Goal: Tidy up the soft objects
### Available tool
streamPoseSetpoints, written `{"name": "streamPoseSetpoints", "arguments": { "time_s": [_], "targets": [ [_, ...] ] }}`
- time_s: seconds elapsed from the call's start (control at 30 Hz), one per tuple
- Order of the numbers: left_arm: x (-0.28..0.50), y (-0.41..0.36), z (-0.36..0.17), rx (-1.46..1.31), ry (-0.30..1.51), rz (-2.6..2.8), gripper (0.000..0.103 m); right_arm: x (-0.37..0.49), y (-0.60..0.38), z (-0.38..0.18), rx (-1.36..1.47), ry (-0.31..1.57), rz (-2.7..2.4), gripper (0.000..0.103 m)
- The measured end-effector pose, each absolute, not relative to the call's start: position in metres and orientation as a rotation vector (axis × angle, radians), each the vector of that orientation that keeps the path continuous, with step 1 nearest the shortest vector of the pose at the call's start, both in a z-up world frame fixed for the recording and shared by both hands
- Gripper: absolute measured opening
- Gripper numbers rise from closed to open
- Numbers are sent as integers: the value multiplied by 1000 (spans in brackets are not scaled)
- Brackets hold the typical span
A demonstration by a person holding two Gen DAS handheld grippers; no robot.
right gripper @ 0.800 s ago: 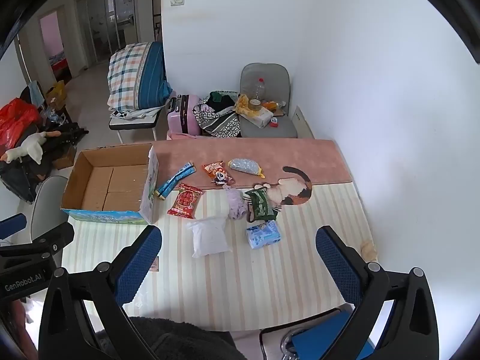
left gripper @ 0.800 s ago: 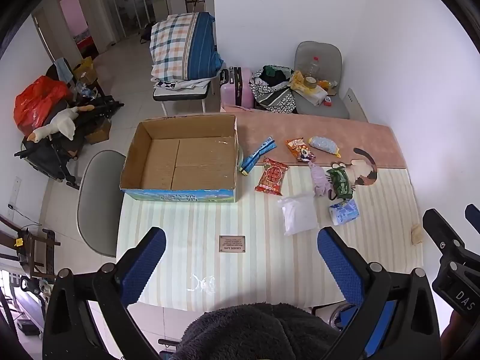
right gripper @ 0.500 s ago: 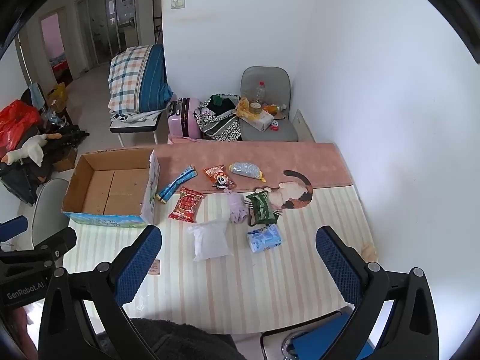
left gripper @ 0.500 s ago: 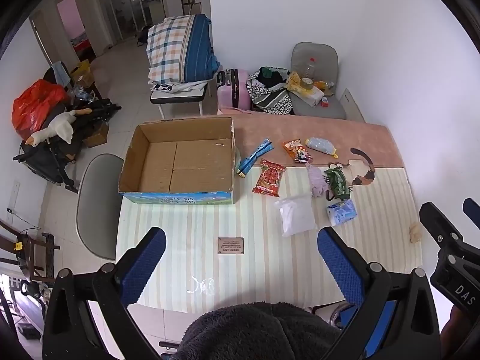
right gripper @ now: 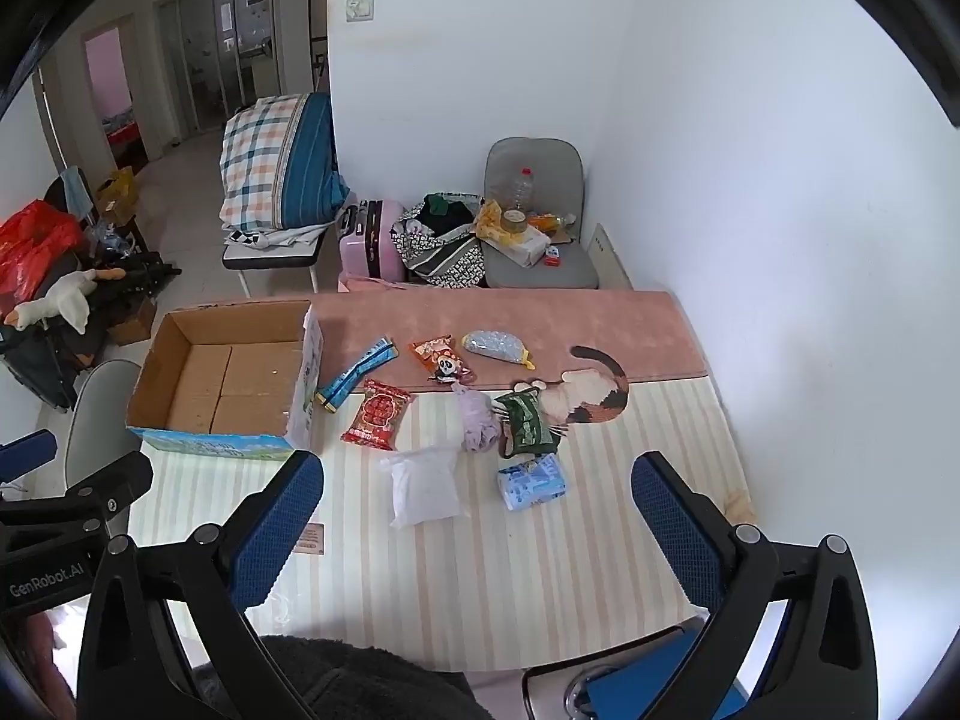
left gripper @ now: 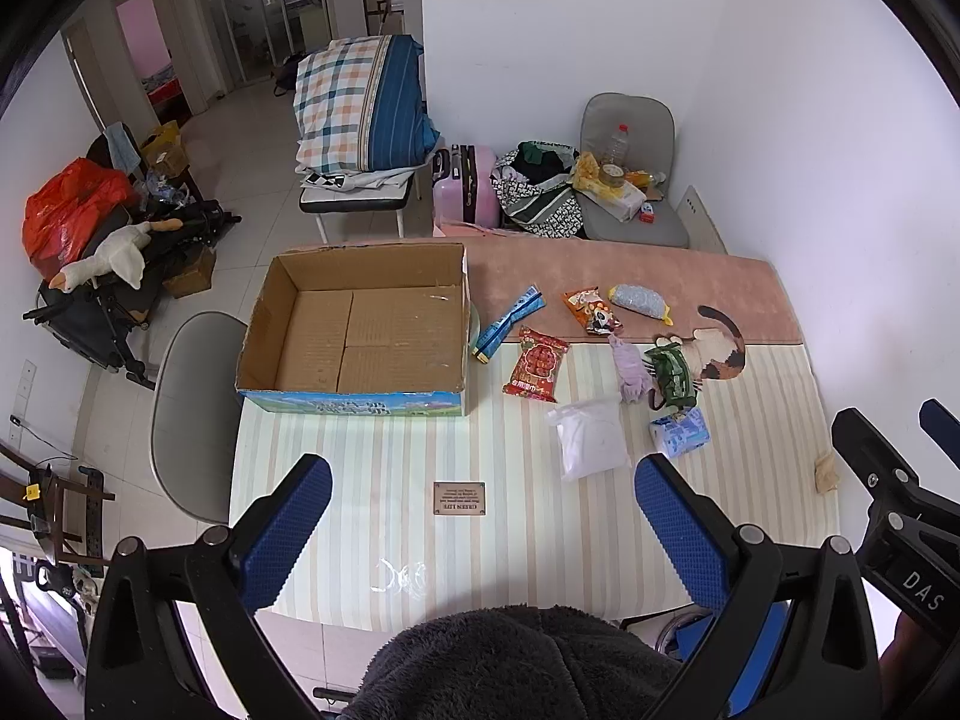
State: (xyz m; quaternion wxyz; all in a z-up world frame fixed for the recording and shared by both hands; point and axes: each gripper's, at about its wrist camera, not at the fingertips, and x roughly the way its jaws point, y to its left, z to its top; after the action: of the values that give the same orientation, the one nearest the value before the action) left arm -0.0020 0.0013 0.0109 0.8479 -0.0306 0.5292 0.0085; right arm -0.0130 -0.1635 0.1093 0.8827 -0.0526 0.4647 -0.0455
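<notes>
Several soft packets lie on the table right of an open cardboard box [left gripper: 360, 330] [right gripper: 222, 384]: a red snack bag [left gripper: 536, 363] [right gripper: 377, 414], a white pouch [left gripper: 591, 440] [right gripper: 423, 489], a blue-white tissue pack [left gripper: 680, 433] [right gripper: 533, 481], a green pack [left gripper: 671, 376] [right gripper: 525, 425], a purple cloth [left gripper: 629, 369] [right gripper: 477, 420], a blue stick pack [left gripper: 509, 323], an orange bag [left gripper: 589, 310] and a grey pouch [left gripper: 639, 302]. My left gripper [left gripper: 483, 516] and right gripper [right gripper: 477, 513] are open and empty, held high above the table's near edge.
The table has a striped cloth [left gripper: 540, 540] and a pink mat [left gripper: 600, 264] with a cat figure. A small label [left gripper: 459, 498] lies near the front. Grey chairs stand at the left [left gripper: 192, 408] and behind the table [left gripper: 630, 180]. A white wall is at the right.
Both grippers have risen and drawn back a little, so the table looks smaller. Nothing on the table has moved.
</notes>
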Motion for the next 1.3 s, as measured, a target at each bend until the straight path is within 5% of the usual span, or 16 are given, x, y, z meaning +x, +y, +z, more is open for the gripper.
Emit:
{"name": "streamPoseSetpoints", "arguments": {
  "time_s": [1.3],
  "targets": [
    [2,5,13,-64,1105,17,103,-24,-160,121,-117,927,-91,103]
  ]
}}
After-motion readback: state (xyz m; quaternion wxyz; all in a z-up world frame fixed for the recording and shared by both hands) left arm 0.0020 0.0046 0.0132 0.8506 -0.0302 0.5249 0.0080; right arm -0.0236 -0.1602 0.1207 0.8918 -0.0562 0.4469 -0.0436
